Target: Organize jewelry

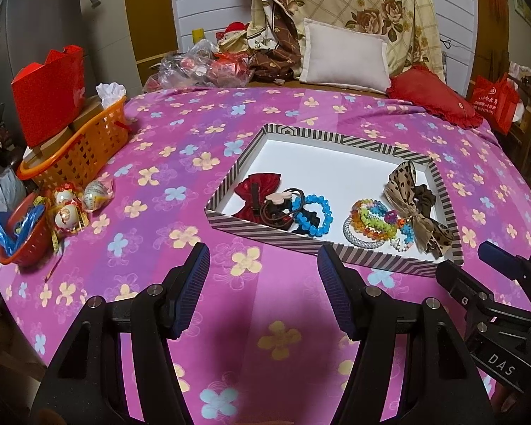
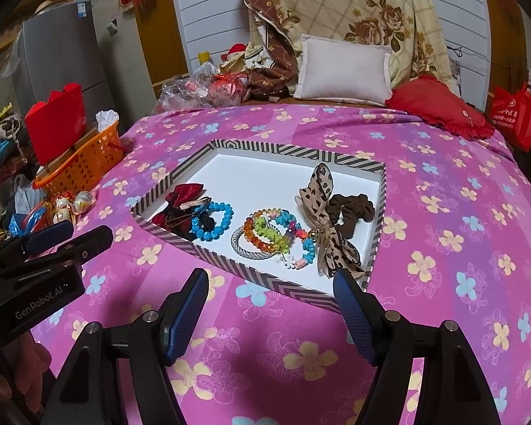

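Pink flowered bedding (image 1: 194, 141) is covering the bed, and a shallow striped box lid (image 1: 230, 225) is sitting on it as a tray, with pillows piled behind and an orange basket (image 1: 85, 148) standing off to the left. Inside the tray, the jewelry is lying in two heaps. Nearer the left wall, a red bow (image 2: 180, 202) is tangling with dark hair ties and a blue beaded bracelet (image 2: 217, 221). Toward the right, a multicolored beaded bracelet cluster (image 2: 269, 233) is overlapping a silver mesh bangle (image 2: 244, 246), with a leopard-print bow (image 2: 324, 219) and a brown scrunchie (image 2: 354, 210) just beside it.

Both tools are hovering short of the tray's near wall. The left gripper (image 1: 263, 265) is holding its jaws apart with nothing between them, and the right gripper (image 2: 270, 288) is doing likewise.

Everything looks light. The beads are probably hard and slick on stretchy cord, so pinching across one strand at a loop's free edge seems safest. Fabric pieces should be compressing readily; the leopard-print bow's knot looks like the firmest hold. Lifting one tangled piece may be dragging its neighbours along.
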The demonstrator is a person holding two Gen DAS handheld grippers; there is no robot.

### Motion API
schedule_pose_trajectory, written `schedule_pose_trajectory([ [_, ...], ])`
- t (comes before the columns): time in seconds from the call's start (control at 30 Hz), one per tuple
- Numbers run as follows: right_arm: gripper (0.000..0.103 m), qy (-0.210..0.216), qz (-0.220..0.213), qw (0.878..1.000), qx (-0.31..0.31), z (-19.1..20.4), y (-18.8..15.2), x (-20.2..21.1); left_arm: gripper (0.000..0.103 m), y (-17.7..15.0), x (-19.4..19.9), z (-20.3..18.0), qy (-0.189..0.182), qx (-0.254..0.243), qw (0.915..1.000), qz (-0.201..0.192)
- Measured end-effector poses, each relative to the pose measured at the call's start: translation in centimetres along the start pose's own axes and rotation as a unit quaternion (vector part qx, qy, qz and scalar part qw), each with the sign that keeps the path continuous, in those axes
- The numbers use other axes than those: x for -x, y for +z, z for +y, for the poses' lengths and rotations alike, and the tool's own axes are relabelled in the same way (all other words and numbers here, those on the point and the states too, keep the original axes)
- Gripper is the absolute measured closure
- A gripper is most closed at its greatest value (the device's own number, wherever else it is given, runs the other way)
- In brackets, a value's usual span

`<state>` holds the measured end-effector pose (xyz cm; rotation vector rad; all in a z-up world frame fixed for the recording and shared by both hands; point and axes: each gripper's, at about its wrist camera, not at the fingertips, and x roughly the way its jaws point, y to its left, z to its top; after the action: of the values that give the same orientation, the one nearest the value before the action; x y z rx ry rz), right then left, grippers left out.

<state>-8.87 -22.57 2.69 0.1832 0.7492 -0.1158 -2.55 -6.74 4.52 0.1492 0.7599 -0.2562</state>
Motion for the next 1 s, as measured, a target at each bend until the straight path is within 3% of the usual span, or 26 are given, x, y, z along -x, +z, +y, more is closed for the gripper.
schedule_pose_trajectory([
  [1.0, 0.032, 0.004, 0.017, 1.000, -0.001, -0.5, 0.0, -1.5, 0.040, 0.0, -1.1, 0.1, 0.000, 0.001, 1.0000, 0.009],
])
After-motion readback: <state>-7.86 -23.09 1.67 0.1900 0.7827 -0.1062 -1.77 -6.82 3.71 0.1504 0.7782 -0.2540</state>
